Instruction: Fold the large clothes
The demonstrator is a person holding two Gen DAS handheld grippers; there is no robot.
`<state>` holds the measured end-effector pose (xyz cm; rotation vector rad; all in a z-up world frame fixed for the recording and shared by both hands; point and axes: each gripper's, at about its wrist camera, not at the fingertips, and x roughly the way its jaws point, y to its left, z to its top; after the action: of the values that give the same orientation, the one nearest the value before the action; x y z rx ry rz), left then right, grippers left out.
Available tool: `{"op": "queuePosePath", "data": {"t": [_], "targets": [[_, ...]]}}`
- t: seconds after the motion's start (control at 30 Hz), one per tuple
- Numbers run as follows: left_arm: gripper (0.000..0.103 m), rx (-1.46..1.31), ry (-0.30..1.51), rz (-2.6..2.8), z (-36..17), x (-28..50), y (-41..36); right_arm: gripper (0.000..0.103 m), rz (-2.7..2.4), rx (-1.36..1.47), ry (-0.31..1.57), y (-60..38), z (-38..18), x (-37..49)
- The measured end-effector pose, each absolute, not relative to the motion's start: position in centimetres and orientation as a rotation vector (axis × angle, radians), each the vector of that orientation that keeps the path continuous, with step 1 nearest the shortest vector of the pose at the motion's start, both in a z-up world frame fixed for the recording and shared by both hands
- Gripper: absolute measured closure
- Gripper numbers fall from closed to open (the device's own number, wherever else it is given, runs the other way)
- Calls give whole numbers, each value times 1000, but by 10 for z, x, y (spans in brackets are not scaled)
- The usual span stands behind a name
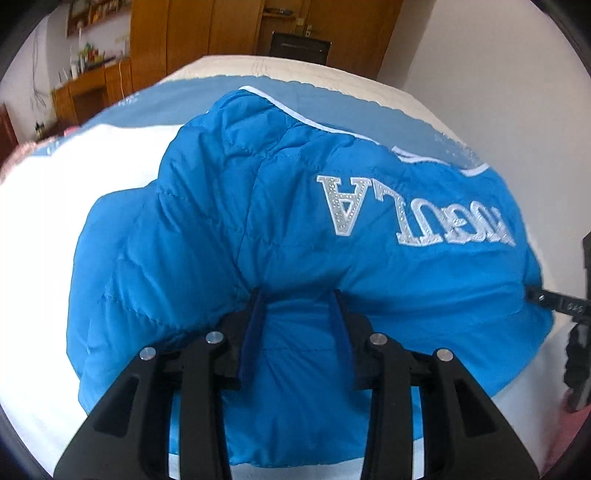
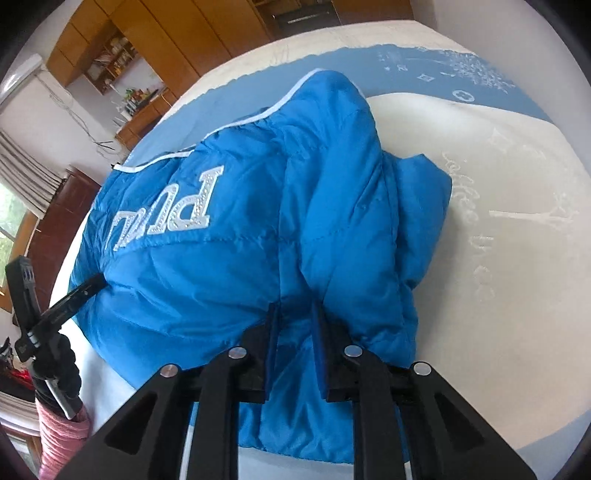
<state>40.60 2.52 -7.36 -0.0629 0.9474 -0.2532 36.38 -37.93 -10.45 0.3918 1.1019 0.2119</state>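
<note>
A blue padded jacket [image 1: 295,206] lies on a bed [image 1: 74,221] that has a white and blue cover. The jacket carries big silver letters [image 1: 399,210] and a thin white trim [image 2: 236,123] along its far edge.

The left hand-held gripper [image 1: 297,299] holds a fold of the near edge of the jacket; the fabric bunches between its two fingers. The right hand-held gripper [image 2: 297,310] pinches another fold of the same edge with a narrower gap.

In the right wrist view, the left hand-held gripper touches the jacket at the left side, and a pink sleeve [image 2: 62,435] shows below it. Wooden cupboards [image 1: 207,33] stand behind the bed.
</note>
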Motion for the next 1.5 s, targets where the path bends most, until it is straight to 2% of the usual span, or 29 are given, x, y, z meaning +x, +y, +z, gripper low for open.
{"op": "queuePosePath", "data": {"t": [0.17,0.23,0.27,0.3,0.33,0.37,0.4,0.47,0.7,1.17,1.27,1.33,1.4,1.5], "targets": [[67,-109,984,-247,-63,407,35,86,214,423,1136,-383,-100,368],[66,-139,989,-245,-51,402,45,81,235,438,1128,-387,-87,364],[61,-150,971,-248,-42,399,49,78,249,433,1092,-390,-75,358],[49,-154,938,-244,-32,395,55,67,246,425,1050,-396,-63,351],[42,-152,893,-223,-19,390,67,60,234,422,1024,-401,-56,349],[34,-152,872,-207,-13,388,76,46,220,425,998,-409,-49,345],[30,-158,860,-192,-8,387,87,35,214,436,976,-420,-43,343],[28,-181,870,-166,-5,392,112,28,219,466,980,-436,-43,347],[24,-332,937,-185,-33,410,157,22,294,650,1051,-470,-86,370],[16,-467,1064,-349,-90,452,142,18,368,749,1118,-466,-134,417],[17,-419,1067,-339,-87,455,129,20,371,730,1107,-459,-134,426],[29,-392,1057,-329,-84,454,121,37,354,680,1117,-451,-134,432],[54,-384,1035,-318,-77,449,116,65,390,694,1109,-445,-132,433],[70,-363,998,-287,-65,439,110,82,402,673,1076,-442,-118,424]]}}
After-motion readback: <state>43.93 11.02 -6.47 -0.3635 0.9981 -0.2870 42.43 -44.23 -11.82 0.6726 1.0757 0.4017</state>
